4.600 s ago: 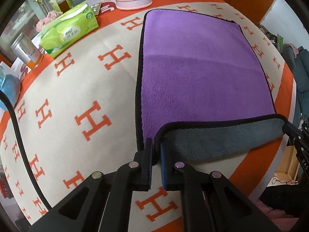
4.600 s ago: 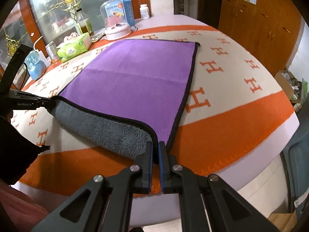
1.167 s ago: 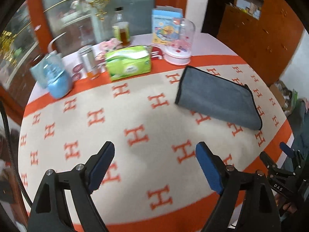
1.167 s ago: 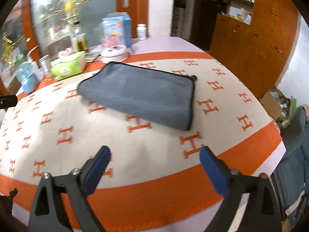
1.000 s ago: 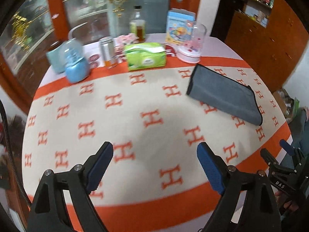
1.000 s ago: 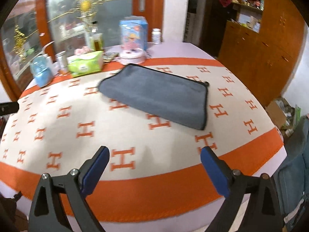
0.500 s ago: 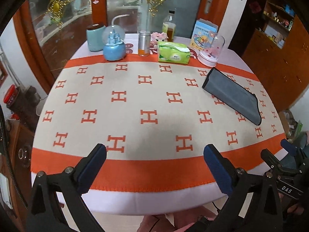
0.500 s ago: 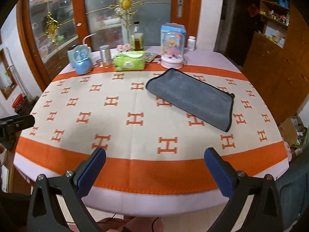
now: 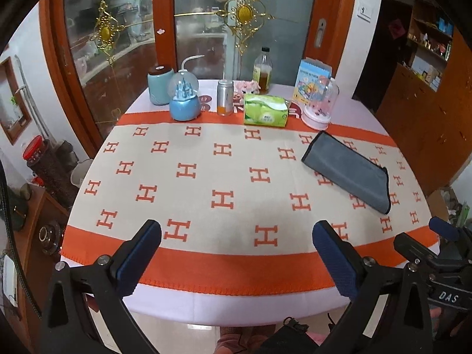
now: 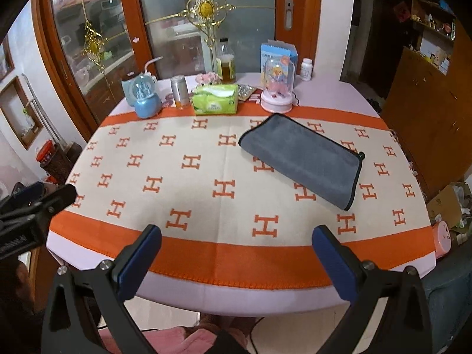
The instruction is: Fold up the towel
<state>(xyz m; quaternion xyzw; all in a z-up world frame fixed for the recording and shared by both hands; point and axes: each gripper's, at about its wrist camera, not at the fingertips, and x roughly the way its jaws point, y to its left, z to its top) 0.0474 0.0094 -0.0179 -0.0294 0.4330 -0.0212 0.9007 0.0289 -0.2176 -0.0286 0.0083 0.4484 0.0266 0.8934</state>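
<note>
The towel (image 9: pixel 348 171) lies folded in half, grey side up with a black hem, on the right part of the table; it also shows in the right wrist view (image 10: pixel 303 159). My left gripper (image 9: pixel 236 253) is open and empty, held off the table's near edge, far from the towel. My right gripper (image 10: pixel 236 253) is open and empty, also back from the near edge. The right gripper's body shows at the lower right of the left wrist view (image 9: pixel 439 262); the left gripper's body shows at the left of the right wrist view (image 10: pixel 32 206).
The round table carries an orange and cream H-pattern cloth (image 9: pixel 224 177). Along its far edge stand a blue snow globe (image 9: pixel 184 98), a can (image 9: pixel 225 97), a green tissue pack (image 9: pixel 265 113), a bottle (image 9: pixel 264 70) and a pink glass-domed ornament (image 9: pixel 320 103). Wooden cabinets (image 10: pixel 427 94) stand at the right.
Earlier both grippers were shut on the towel's near corners with purple side up. Now the towel lies folded grey side up, both grippers are open and have drawn back and up from the table.
</note>
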